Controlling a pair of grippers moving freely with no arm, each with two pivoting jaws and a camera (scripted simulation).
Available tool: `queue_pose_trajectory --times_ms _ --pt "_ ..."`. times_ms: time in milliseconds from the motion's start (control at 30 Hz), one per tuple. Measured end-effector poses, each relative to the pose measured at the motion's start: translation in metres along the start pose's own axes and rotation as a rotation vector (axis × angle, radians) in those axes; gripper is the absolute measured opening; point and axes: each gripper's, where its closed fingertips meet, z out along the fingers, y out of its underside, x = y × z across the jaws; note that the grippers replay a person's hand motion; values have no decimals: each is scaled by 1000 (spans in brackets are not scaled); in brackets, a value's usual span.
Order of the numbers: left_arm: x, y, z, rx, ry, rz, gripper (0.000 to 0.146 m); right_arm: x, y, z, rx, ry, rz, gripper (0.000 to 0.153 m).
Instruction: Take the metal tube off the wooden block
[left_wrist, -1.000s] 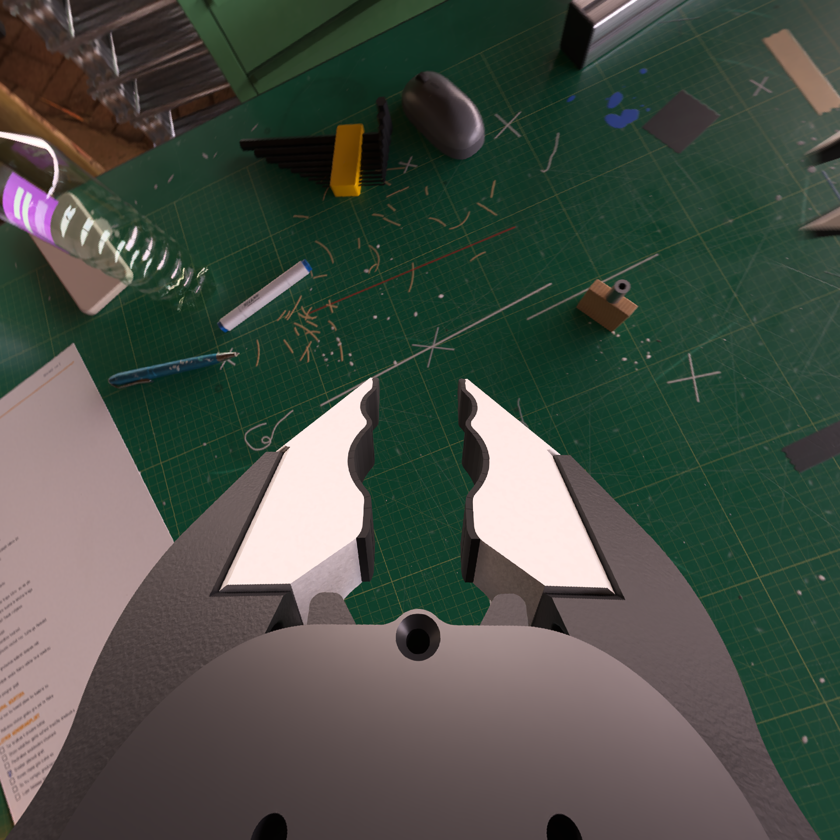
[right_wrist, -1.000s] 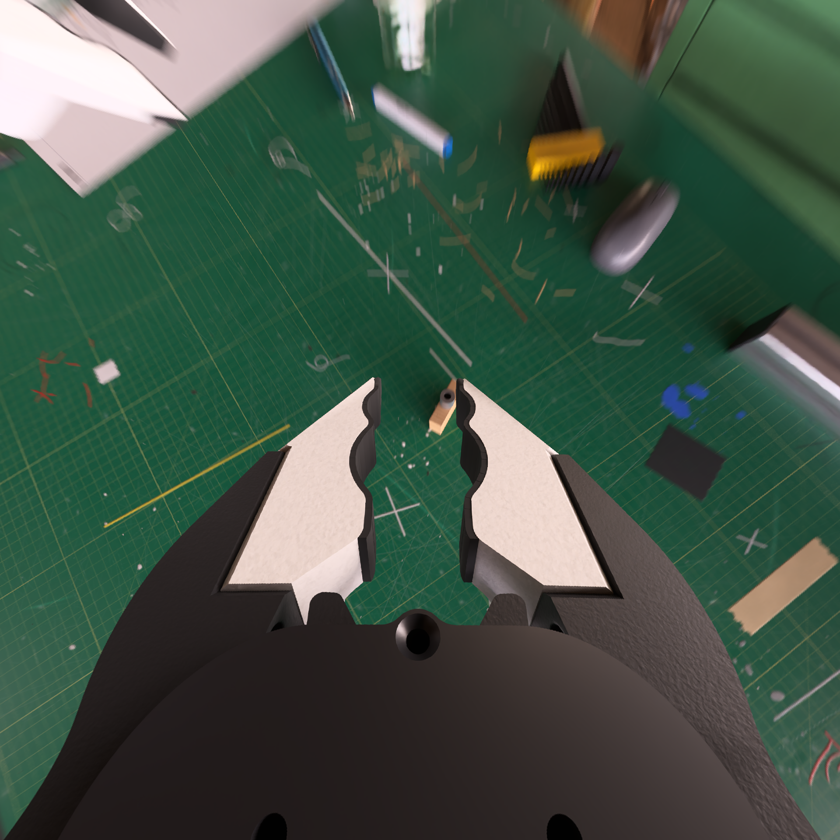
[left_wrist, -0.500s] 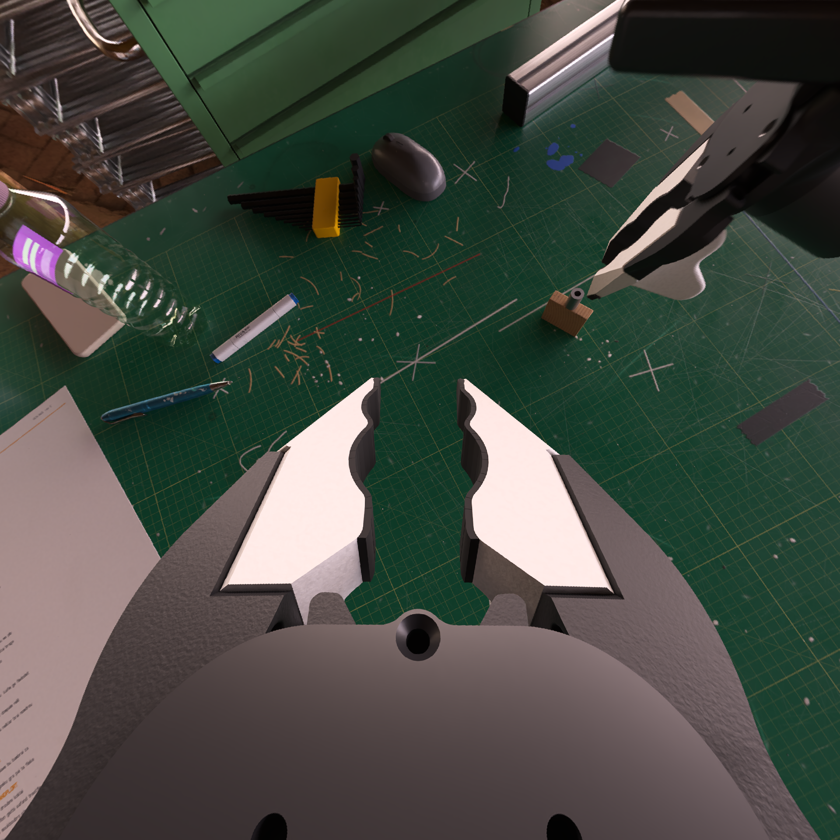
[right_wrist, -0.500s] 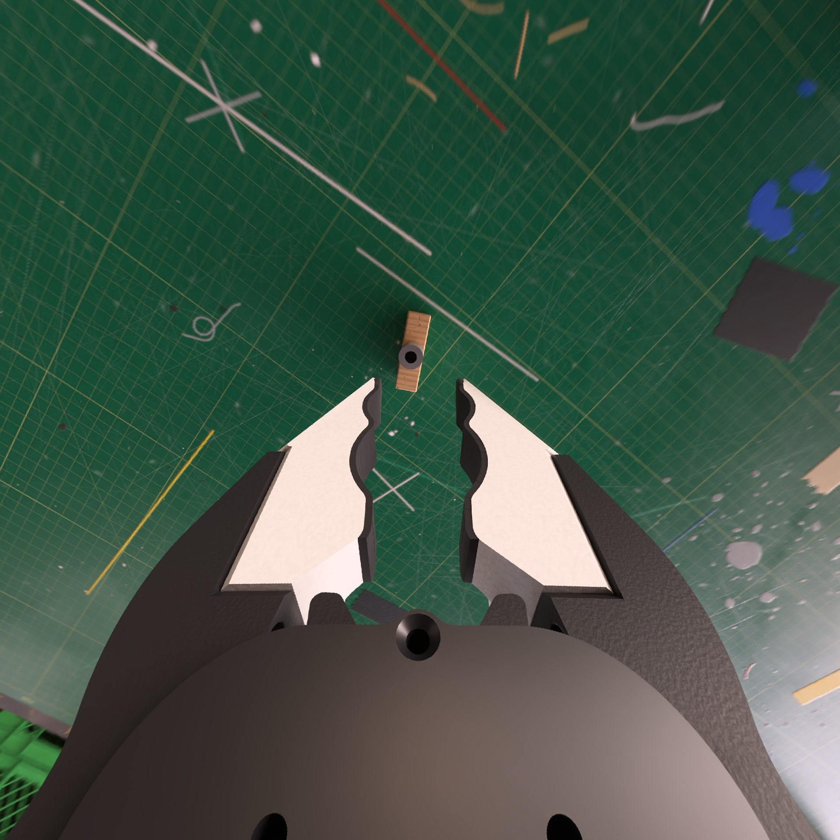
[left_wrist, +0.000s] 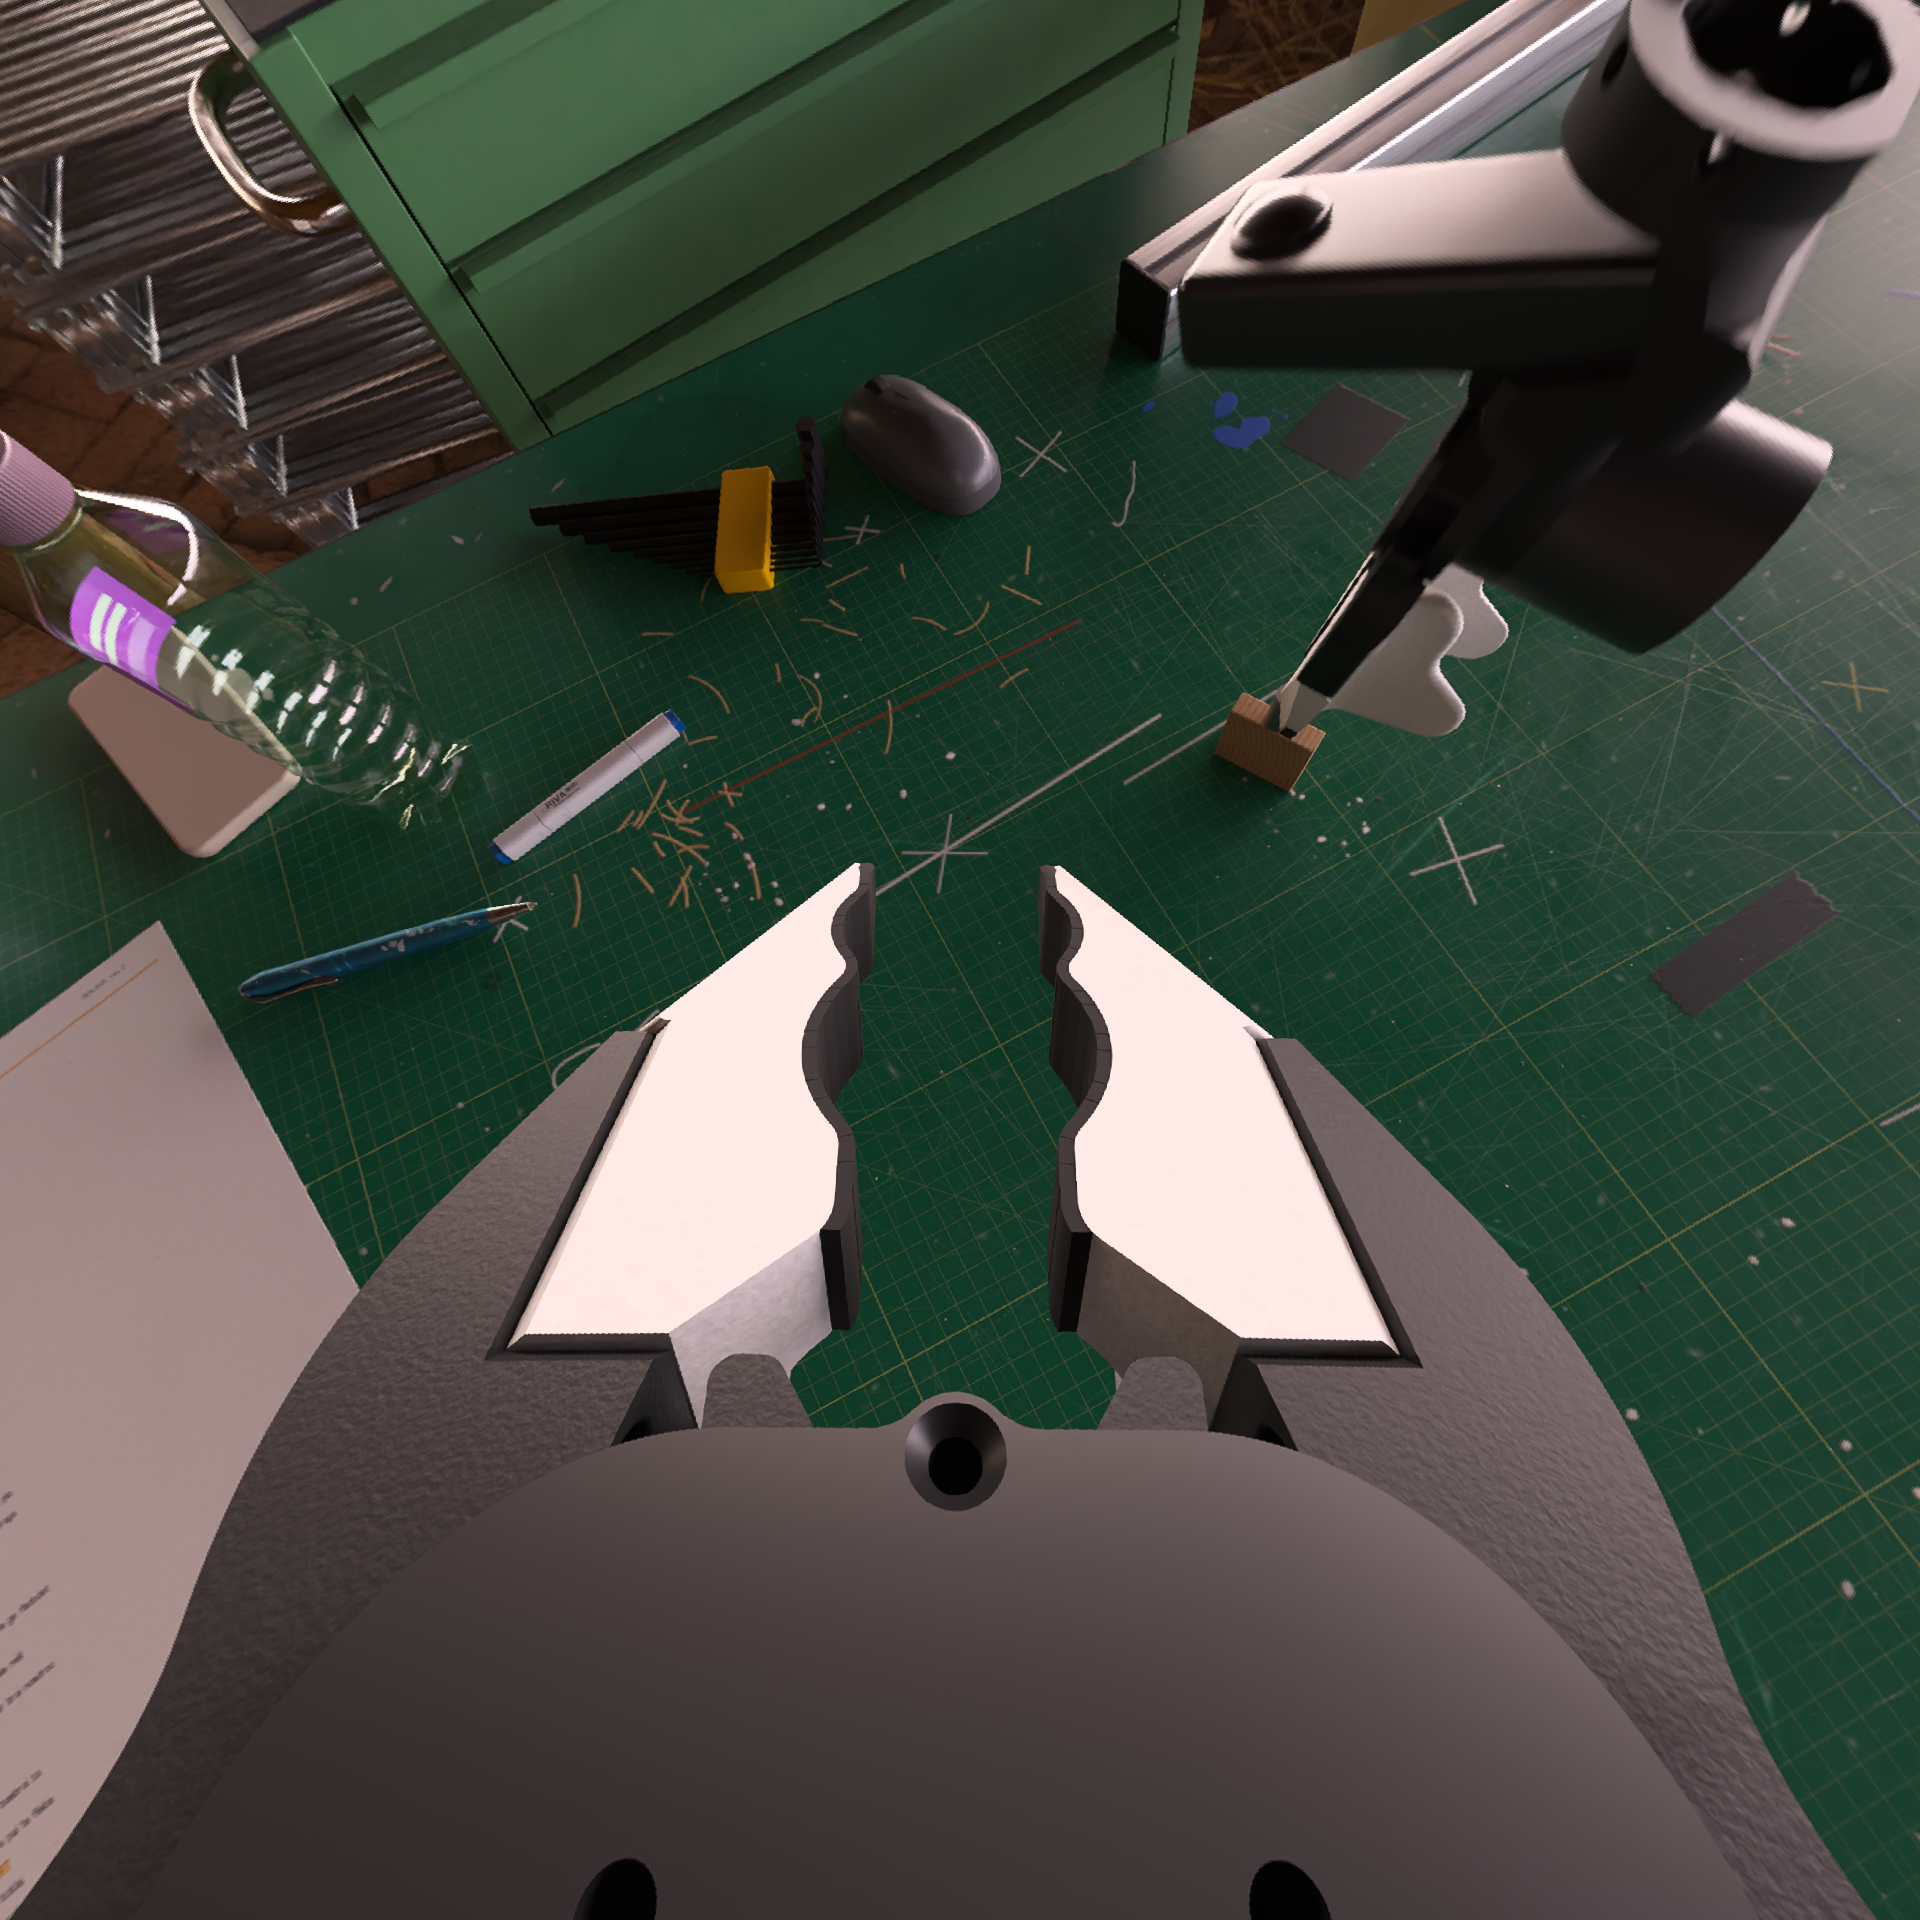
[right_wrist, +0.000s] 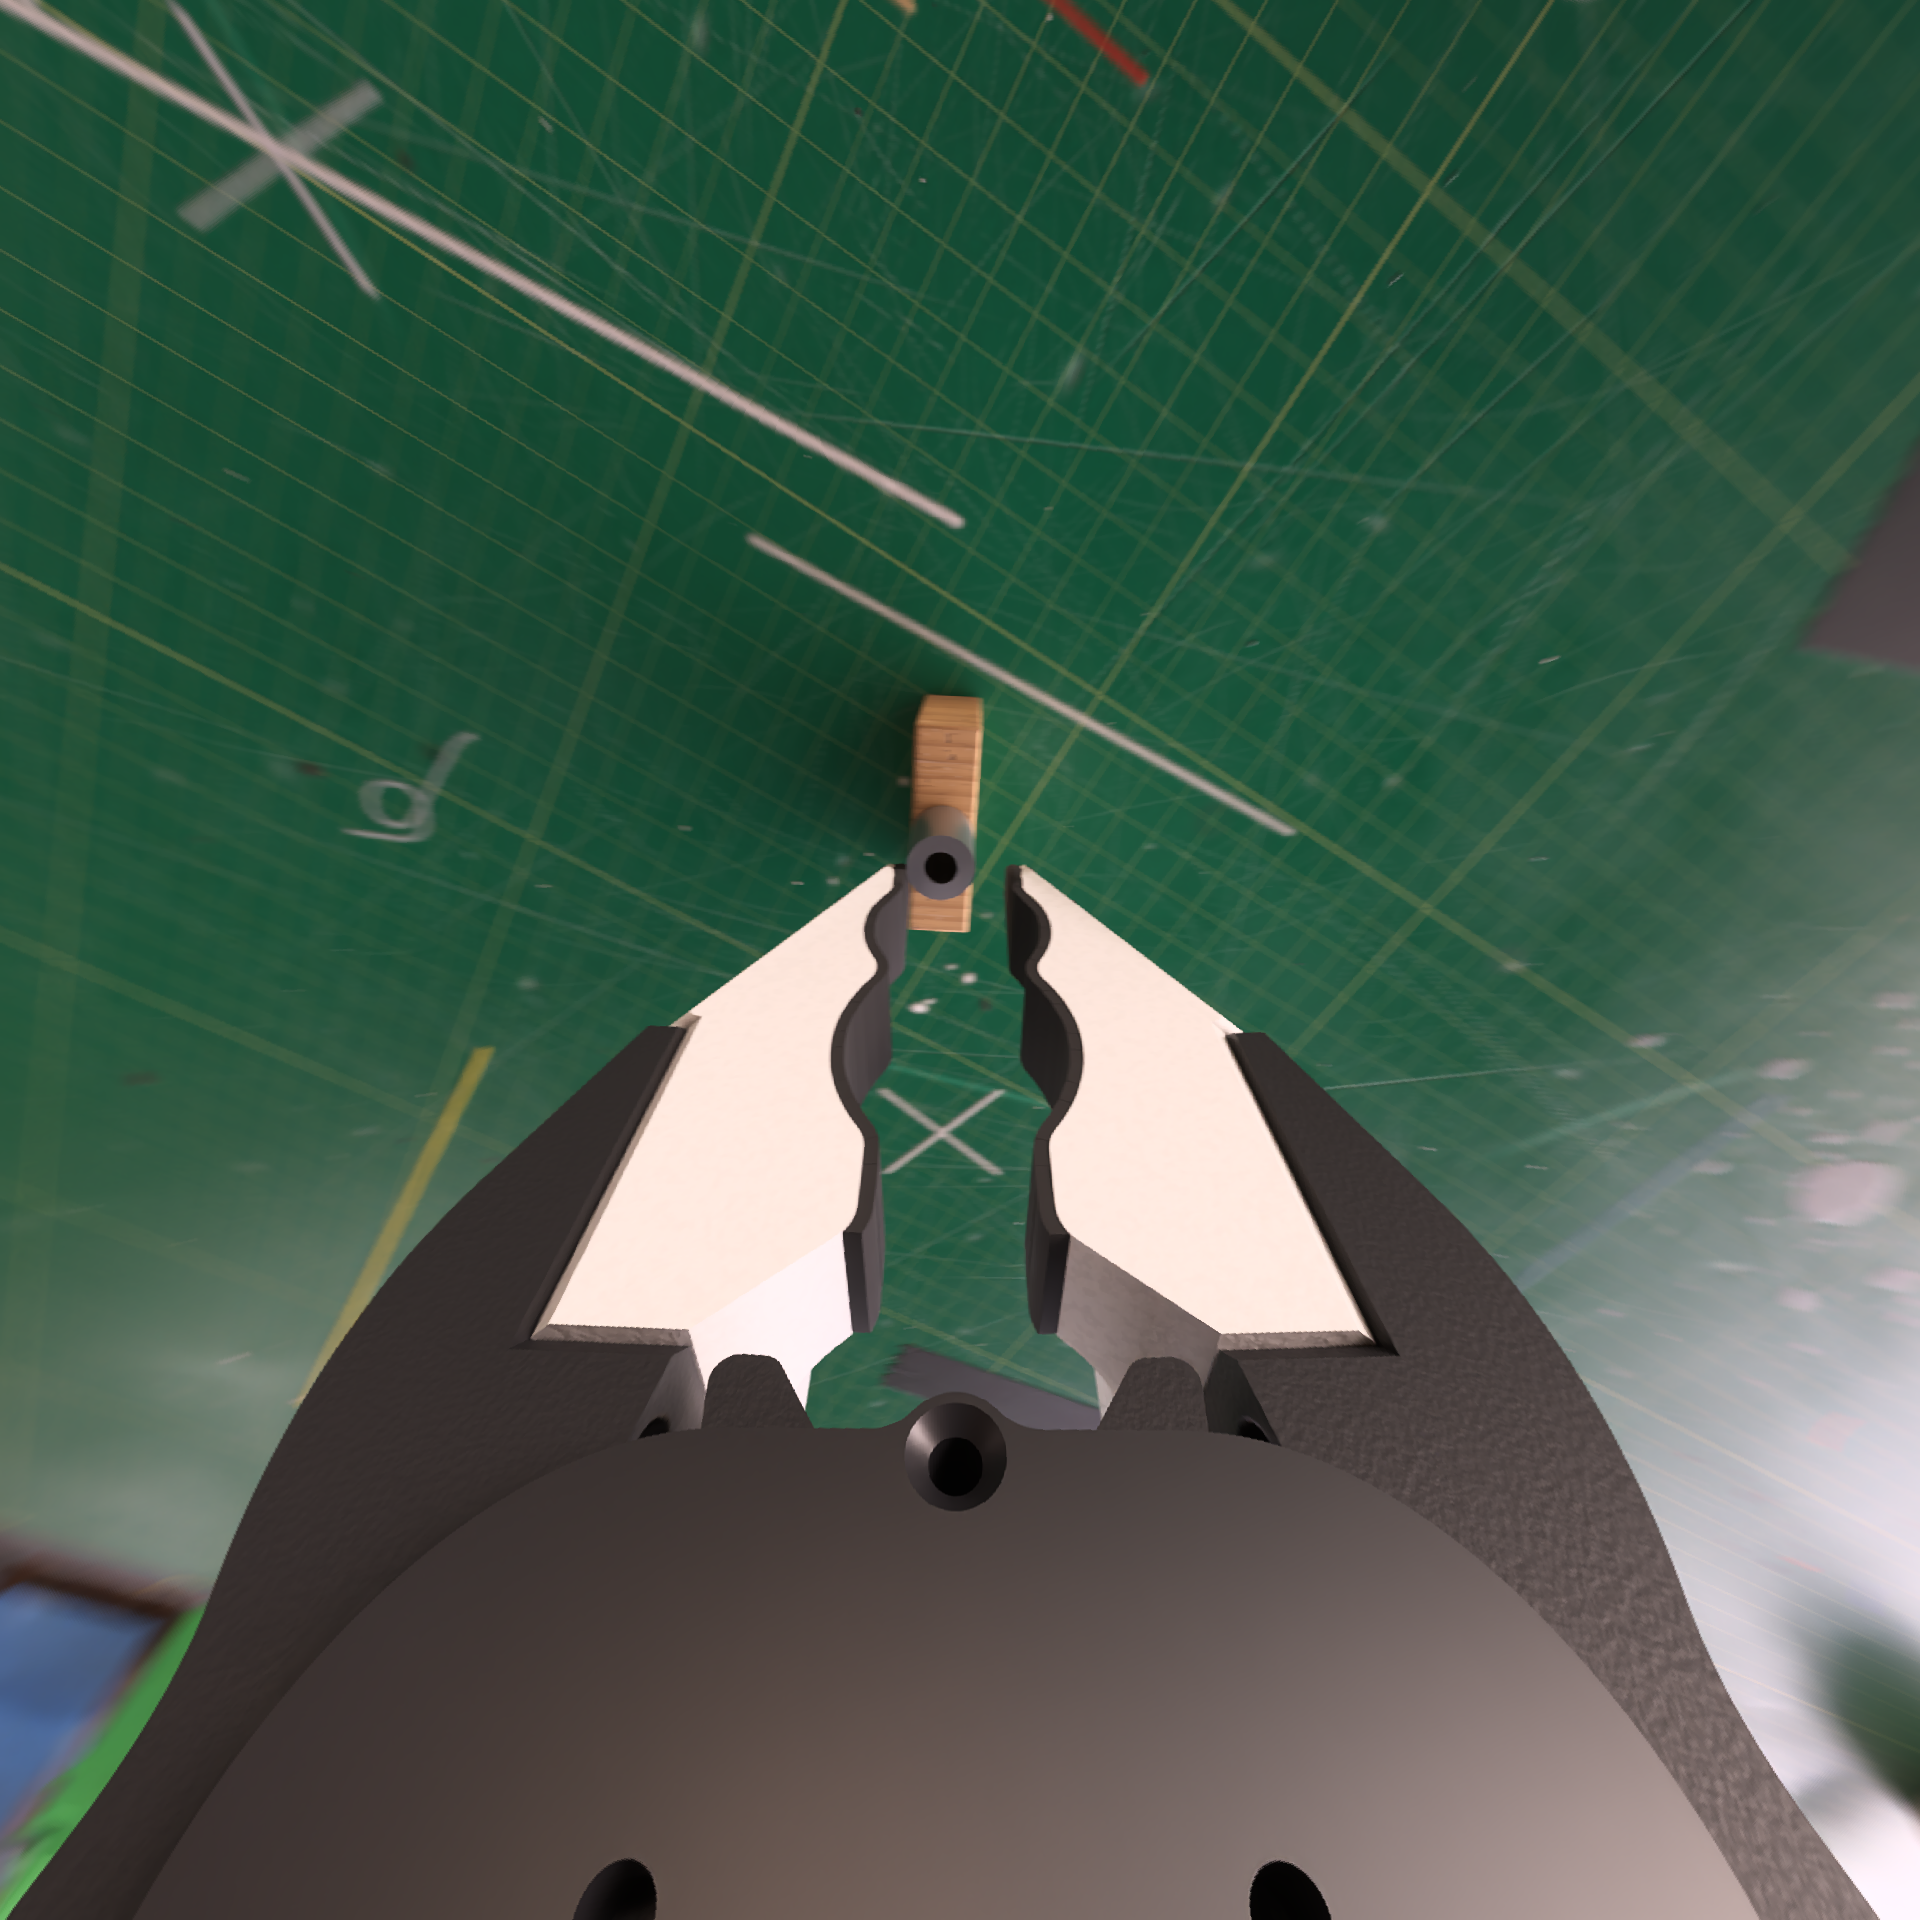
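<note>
A small wooden block (right_wrist: 945, 764) stands on the green cutting mat with a short grey metal tube (right_wrist: 941, 862) upright in it. My right gripper (right_wrist: 951, 883) is open and points straight down; the tube's top sits between its fingertips, close to the left one. In the left wrist view the right gripper (left_wrist: 1304, 717) reaches the block (left_wrist: 1268, 750) from above and hides the tube. My left gripper (left_wrist: 956, 883) is open and empty, hovering above the mat well left of and nearer than the block.
On the mat (left_wrist: 1558, 1143) lie a yellow-and-black hex key set (left_wrist: 743, 525), a grey mouse (left_wrist: 925, 442), a white marker (left_wrist: 587, 784), a blue pen (left_wrist: 384, 951) and a tilted clear bottle (left_wrist: 239, 665). A paper sheet (left_wrist: 125, 1195) lies left. A green cabinet (left_wrist: 727, 156) and aluminium bar (left_wrist: 1351, 177) stand behind.
My right gripper has dropped down toward the block, so the tube's top now sits between its fingertips, and its jaws have narrowed a little. My left gripper has pulled back slightly and stays open.
</note>
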Motion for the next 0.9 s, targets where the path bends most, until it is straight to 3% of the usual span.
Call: queue_pose_trajectory --times_ms 100,300,533,667,767,900 --pt "2 -1 -1 -2 -7 20 31 -10 -4 -5 9 -187 140 12" --pt "5 -8 -10 53 -11 2 31 -1 -5 -37 10 -209 73 12" --pt "14 -55 -54 398 -41 -70 39 28 15 -124 -11 -333 36 12" --pt "38 -67 -68 498 -10 -32 40 89 34 -180 69 -387 105 12" --pt "58 -63 -47 400 16 40 47 161 59 -210 150 -392 193 12" --pt "79 -56 -4 206 -7 132 52 269 107 -220 198 -356 347 12"
